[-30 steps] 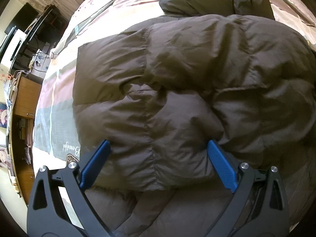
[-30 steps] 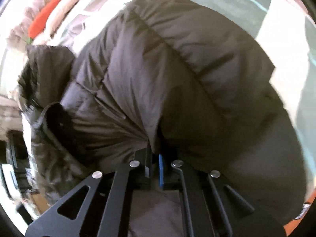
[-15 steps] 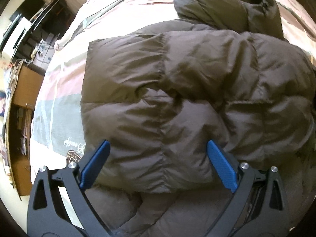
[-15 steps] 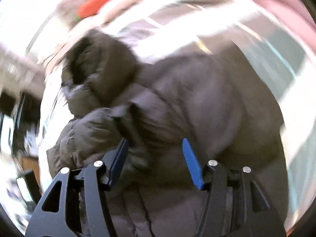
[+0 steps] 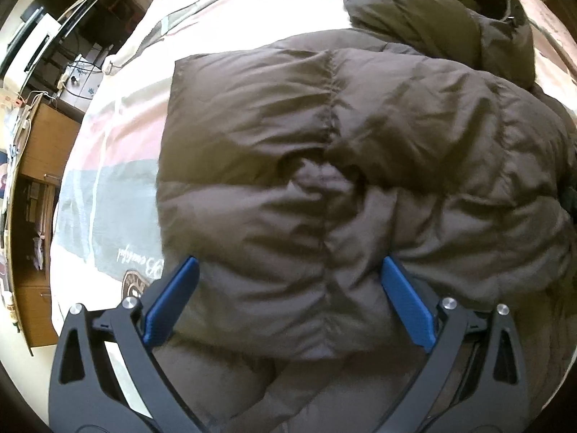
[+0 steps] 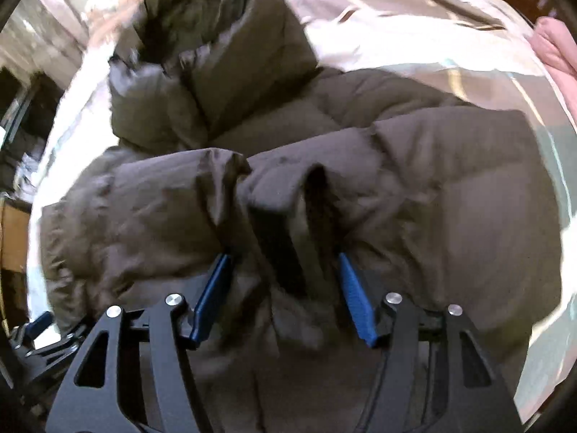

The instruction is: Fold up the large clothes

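Over the brown puffer jacket (image 5: 360, 166), left claw (image 5: 288, 296) wide, right claw (image 6: 285, 299) opening, both empty.

Both wrist cameras look steeply down, close above the brown puffer jacket (image 5: 360, 151) (its hood (image 6: 216, 54) farthest in each), sharing its quilted middle.

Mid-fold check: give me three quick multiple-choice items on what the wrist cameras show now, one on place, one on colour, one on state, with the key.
1. The puffer jacket lies on:
A. a bedspread
B. a bare wooden floor
C. a chair

2. The gripper pads are:
A. red
B. blue
C. white

3. The left gripper is:
A. shut on a sleeve
B. open above the jacket
C. out of view

Key: A, striped bedspread shows beside the jacket; B, both pads are blue; B, its jaws stand wide apart, pinching nothing.
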A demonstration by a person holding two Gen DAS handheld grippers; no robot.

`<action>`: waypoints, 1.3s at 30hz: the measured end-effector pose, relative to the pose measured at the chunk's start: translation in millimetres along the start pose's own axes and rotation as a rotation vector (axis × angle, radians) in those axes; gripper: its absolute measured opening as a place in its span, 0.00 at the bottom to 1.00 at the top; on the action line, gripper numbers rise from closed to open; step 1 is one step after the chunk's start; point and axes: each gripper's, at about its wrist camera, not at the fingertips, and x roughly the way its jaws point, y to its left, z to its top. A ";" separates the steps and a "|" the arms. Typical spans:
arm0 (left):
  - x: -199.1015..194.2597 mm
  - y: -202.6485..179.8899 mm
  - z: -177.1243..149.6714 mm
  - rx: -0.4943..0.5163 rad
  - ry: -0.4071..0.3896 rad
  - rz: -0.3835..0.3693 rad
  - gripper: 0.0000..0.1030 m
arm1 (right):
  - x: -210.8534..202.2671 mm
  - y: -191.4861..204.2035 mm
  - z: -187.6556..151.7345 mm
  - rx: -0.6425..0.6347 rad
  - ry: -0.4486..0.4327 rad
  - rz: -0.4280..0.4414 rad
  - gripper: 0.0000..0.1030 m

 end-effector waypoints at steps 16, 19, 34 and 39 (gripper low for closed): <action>31.4 34.5 -175.3 0.145 0.272 0.051 0.98 | -2.6 -84.5 -194.8 -0.156 0.364 -0.283 0.83; 26.4 45.2 -186.0 0.120 0.313 0.062 0.98 | -10.1 -83.2 -202.4 -0.189 0.408 -0.301 0.80; 36.1 87.6 -219.7 -0.030 0.415 0.030 0.98 | -12.0 -157.8 -210.6 -0.034 0.386 -0.439 0.86; -8.1 57.3 -196.4 0.049 0.225 0.081 0.98 | -37.5 -92.9 -172.5 -0.121 0.184 -0.367 0.83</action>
